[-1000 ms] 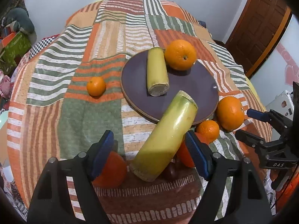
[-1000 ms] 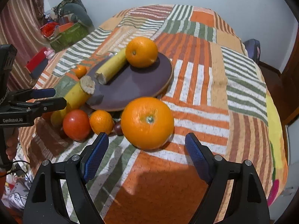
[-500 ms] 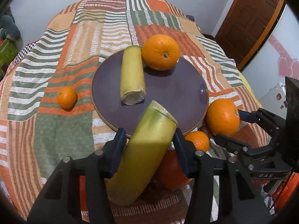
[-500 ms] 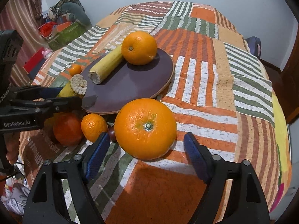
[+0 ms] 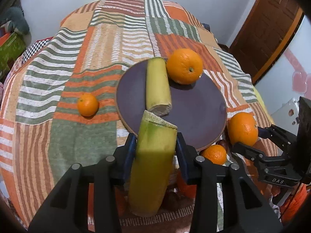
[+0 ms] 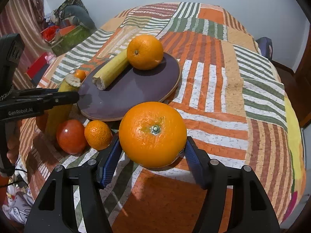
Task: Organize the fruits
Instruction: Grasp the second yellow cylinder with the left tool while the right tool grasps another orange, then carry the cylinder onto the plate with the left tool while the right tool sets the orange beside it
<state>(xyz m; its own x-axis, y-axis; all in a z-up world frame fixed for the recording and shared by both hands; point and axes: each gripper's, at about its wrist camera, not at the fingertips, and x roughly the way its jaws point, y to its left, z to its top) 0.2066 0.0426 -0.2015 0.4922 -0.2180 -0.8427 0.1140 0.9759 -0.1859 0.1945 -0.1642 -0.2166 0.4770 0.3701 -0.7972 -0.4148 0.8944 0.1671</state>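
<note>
My left gripper (image 5: 156, 151) is shut on a yellow-green banana piece (image 5: 153, 161), tilted, its cut end over the near rim of the dark purple plate (image 5: 196, 106). The plate holds another banana piece (image 5: 157, 86) and a large orange (image 5: 184, 66). My right gripper (image 6: 151, 161) has its blue pads against both sides of a second large orange (image 6: 152, 134) that rests on the cloth in front of the plate (image 6: 136, 89). In the right wrist view the left gripper (image 6: 73, 97) and its banana piece (image 6: 58, 112) show at left.
A small mandarin (image 5: 87, 104) lies left of the plate. Another mandarin (image 6: 98, 135), a red tomato (image 6: 71, 136) and a small dark fruit lie by the plate's near edge. The patchwork cloth (image 6: 223, 77) covers a round table. Clutter sits beyond the left edge, a door at right.
My left gripper closed on the banana piece and lifted it toward the plate. My right gripper moved in around the near orange and narrowed onto it.
</note>
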